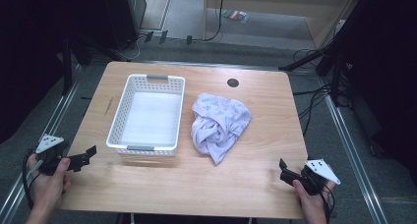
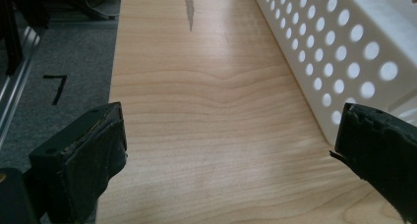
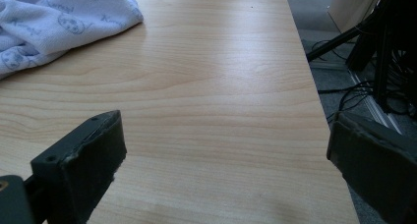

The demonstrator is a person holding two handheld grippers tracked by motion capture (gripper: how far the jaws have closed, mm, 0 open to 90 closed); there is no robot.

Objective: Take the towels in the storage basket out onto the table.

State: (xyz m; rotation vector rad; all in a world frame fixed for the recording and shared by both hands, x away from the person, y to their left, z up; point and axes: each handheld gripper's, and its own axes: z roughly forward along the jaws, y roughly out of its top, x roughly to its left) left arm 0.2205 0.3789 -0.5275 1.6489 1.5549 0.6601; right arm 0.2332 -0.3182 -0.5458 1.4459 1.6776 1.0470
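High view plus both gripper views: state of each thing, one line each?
basket: upright, empty.
cloth: crumpled on the table, right of the basket, untouched.
left gripper: open, holding nothing.
right gripper: open, holding nothing.

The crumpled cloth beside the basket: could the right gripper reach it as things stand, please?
Probably yes. The right gripper has its jaws open, and bare table lies between it and the cloth; the basket sits on the cloth's other side.
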